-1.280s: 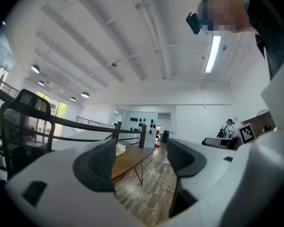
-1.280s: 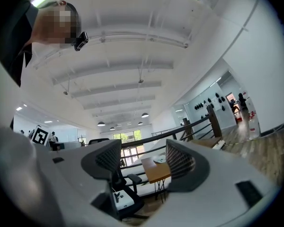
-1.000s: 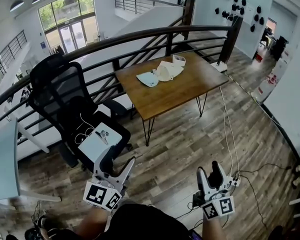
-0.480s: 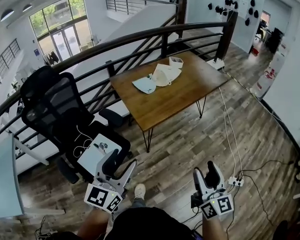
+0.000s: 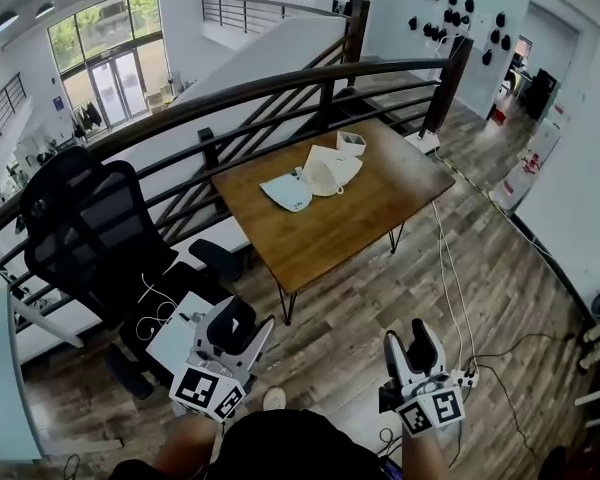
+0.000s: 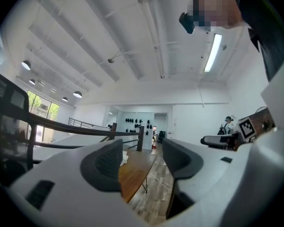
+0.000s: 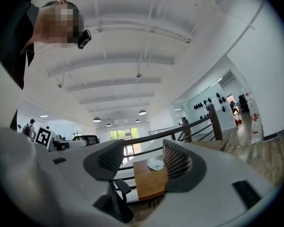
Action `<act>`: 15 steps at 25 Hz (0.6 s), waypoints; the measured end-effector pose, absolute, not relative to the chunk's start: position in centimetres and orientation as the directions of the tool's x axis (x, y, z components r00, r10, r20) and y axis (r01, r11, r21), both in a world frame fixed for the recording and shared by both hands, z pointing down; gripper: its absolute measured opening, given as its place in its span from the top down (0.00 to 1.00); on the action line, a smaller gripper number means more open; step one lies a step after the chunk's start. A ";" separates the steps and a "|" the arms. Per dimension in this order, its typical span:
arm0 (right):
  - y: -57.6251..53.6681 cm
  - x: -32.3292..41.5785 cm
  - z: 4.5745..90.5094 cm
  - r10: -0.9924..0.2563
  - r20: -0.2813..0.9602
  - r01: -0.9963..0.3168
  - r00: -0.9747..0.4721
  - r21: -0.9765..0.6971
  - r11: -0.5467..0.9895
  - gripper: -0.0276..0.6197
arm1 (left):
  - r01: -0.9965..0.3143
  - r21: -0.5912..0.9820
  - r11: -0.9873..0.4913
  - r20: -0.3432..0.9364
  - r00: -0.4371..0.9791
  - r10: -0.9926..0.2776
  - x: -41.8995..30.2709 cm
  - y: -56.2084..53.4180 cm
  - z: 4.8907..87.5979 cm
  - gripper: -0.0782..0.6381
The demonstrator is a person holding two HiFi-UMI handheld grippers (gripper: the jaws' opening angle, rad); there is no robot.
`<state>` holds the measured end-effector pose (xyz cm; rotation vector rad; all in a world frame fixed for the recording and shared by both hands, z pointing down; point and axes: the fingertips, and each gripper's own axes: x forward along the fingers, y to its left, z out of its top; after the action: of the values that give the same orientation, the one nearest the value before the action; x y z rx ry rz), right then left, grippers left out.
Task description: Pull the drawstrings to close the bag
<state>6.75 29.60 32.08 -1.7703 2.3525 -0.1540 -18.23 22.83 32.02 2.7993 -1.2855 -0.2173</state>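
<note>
Facing the table (image 5: pixel 352 218) from well back, both grippers were empty.
Cream cloth bag (image 5: pixel 330 171) lay crumpled on the table's far half by the railing (image 5: pixel 230 93), touching a pale flat cloth piece (image 5: pixel 287 191), with a small white box (image 5: pixel 351 142) just beyond. It sat ahead of and well apart from left gripper (image 5: pixel 242 320) and right gripper (image 5: pixel 406 340), roughly between their lines; neither hand was clearly nearer. Both sets of fingers were spread, though they had just been narrowing, with nothing between them. Mouth and drawstrings were too small to make out; long axis seemingly ran across the table.
</note>
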 end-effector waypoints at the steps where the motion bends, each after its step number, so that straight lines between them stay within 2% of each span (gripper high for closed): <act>1: 28.8 6.4 32.1 -0.960 -0.092 -0.940 -0.265 -0.197 0.278 0.59 | -0.746 0.109 -0.657 -0.105 0.649 -0.754 -18.5 22.0 32.1 0.51; 15: 22.9 4.8 34.1 -0.975 -0.026 -0.951 -0.220 -0.216 0.220 0.60 | -0.691 0.135 -0.710 -0.067 0.709 -0.702 -18.6 14.7 33.6 0.53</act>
<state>4.84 22.90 34.05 -1.8558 2.3273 -0.2309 -18.63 14.71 33.62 2.8104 -1.1493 -0.1730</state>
